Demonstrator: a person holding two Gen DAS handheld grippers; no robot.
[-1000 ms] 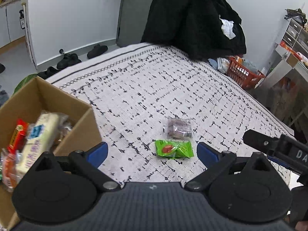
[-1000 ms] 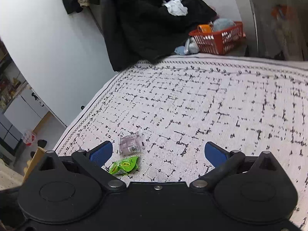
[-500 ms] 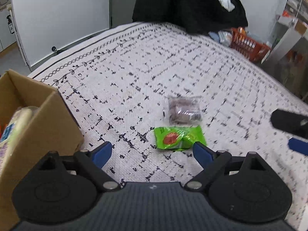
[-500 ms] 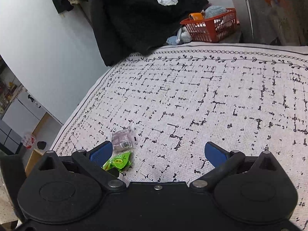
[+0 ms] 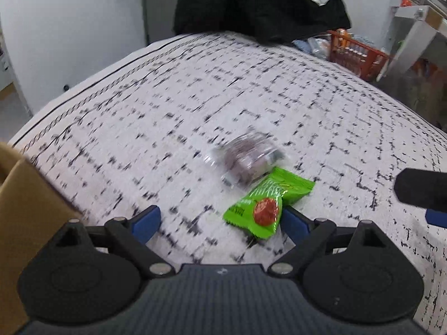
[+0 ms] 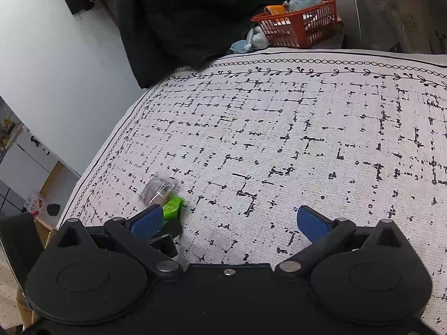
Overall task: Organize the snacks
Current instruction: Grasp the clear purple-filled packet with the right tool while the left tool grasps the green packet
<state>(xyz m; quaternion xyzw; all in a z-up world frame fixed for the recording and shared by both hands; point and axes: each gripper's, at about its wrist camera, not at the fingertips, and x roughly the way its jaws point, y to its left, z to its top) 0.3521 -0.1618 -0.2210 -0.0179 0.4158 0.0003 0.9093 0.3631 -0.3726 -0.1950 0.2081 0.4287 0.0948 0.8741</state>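
Snacks lie together on a white cloth (image 5: 173,106) with a black broken-line pattern, in the left wrist view: a bright green foil packet (image 5: 266,203) with a red round picture, and just behind it, touching or overlapping its far edge, a clear plastic packet (image 5: 245,159) of brownish-purple contents, blurred. The left gripper (image 5: 220,222), black with blue pads, has its jaws spread wide and grips nothing; the green packet sits between the pads, close against the right one, though contact cannot be told. A brown cardboard box (image 5: 25,195) stands at the left edge. Part of the right gripper shows at the right edge. Beyond the cloth hang black garments (image 5: 251,0), with an orange plastic basket (image 5: 357,55) to the right.

From the right wrist view, the right gripper (image 6: 230,222) also stands wide open and empty over bare cloth (image 6: 279,139). Both packets, green (image 6: 173,208) and clear (image 6: 157,188), lie just past its left pad. The orange basket (image 6: 301,25) and black garments (image 6: 181,19) sit beyond the cloth's far border.
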